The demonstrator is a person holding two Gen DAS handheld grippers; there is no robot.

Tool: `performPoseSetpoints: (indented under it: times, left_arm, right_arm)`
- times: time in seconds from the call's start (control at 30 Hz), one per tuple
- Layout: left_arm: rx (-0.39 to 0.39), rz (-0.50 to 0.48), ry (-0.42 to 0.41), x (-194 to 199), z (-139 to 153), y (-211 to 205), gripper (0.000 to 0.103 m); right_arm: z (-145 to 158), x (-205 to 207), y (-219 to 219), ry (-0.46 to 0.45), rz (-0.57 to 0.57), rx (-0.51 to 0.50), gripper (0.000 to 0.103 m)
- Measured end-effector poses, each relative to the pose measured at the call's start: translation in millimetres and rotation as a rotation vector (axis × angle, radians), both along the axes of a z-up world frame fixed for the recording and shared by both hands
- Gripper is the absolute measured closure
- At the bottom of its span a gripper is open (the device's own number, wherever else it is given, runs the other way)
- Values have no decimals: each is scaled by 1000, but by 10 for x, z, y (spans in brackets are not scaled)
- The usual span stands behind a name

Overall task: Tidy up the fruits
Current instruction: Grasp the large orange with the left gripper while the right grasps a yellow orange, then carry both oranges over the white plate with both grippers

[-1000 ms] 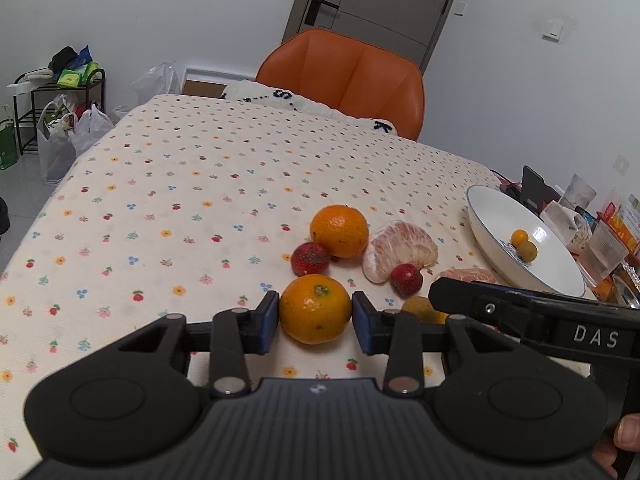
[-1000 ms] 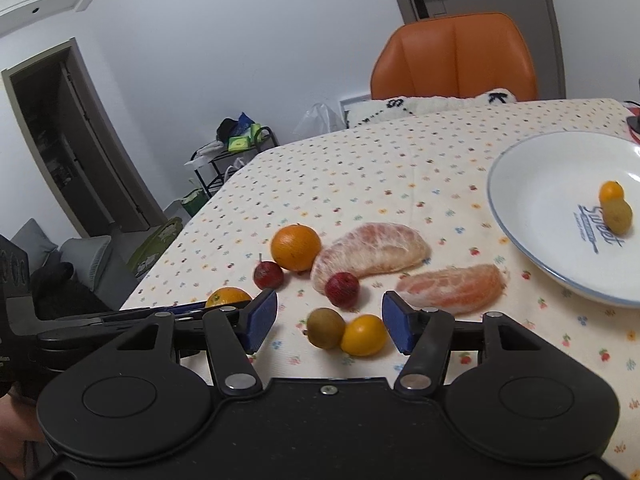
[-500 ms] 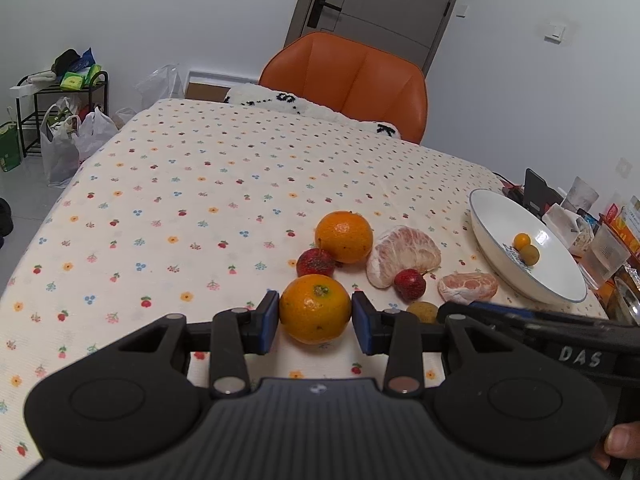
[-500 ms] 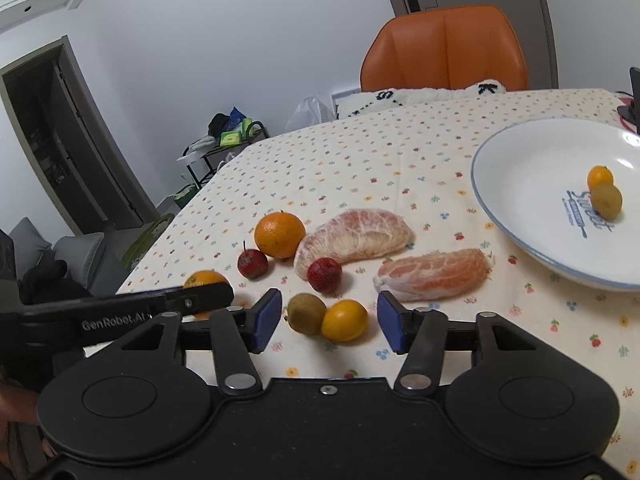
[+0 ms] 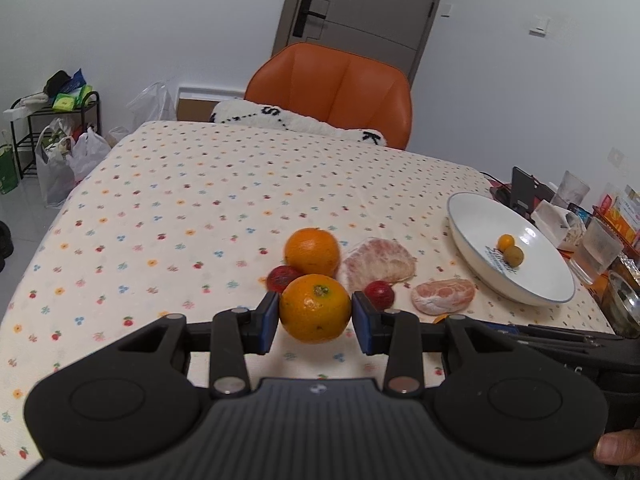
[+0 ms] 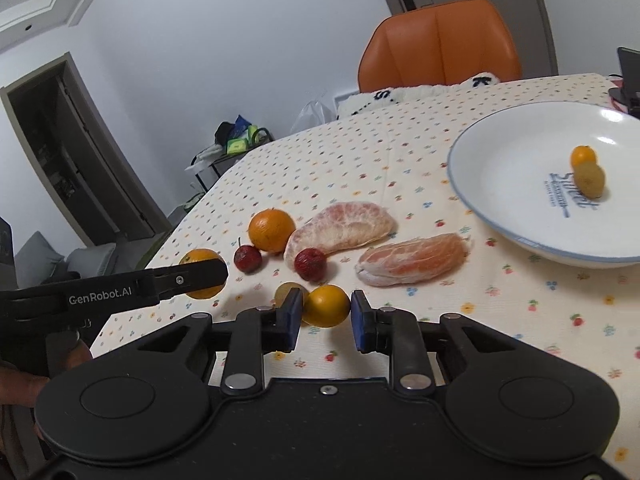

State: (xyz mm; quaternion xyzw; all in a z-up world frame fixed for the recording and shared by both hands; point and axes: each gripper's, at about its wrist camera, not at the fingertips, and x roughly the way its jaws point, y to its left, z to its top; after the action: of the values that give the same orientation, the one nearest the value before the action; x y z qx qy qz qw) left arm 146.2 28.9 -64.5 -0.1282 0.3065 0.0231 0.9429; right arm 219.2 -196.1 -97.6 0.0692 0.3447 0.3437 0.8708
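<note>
1. Left wrist view: the left tool [image 5: 315, 316] pinches an orange [image 5: 315, 307] between its blue pads, stem end up, above the near part of the desk [image 5: 192, 208] with its flower-print cloth.
2. Just beyond it lie a second orange [image 5: 312, 251], two small red fruits [image 5: 281, 276] [image 5: 379, 293], and two peeled citrus segments [image 5: 379, 261] [image 5: 443, 295].
3. To the right, a white plate [image 5: 472, 220] holds a small orange fruit [image 5: 505, 241] touching a small green-brown one [image 5: 513, 256].
4. Right wrist view: the right tool [image 6: 325, 318] is narrowly spread around a small yellow-orange fruit [image 6: 326, 305] on the cloth; whether the pads touch it I cannot tell.
5. A small green fruit [image 6: 289, 292] sits just left of that fruit, partly behind the left pad.
6. At the left of this view, the left tool shows from the side with its orange partly hidden behind a finger.
7. An orange chair [image 6: 440, 44] stands at the far edge of the desk.
</note>
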Motion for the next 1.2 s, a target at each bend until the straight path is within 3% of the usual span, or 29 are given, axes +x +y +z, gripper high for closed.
performPoseSetpoints:
  times: [0.5, 1.2]
  left_arm:
    - [17, -96, -28, 237, 160, -465, 65]
    - [53, -221, -17, 682, 177, -1194, 65]
  right_arm:
    - [196, 41, -514, -49, -124, 40, 79]
    - [205, 244, -1243, -64, -265, 89, 79]
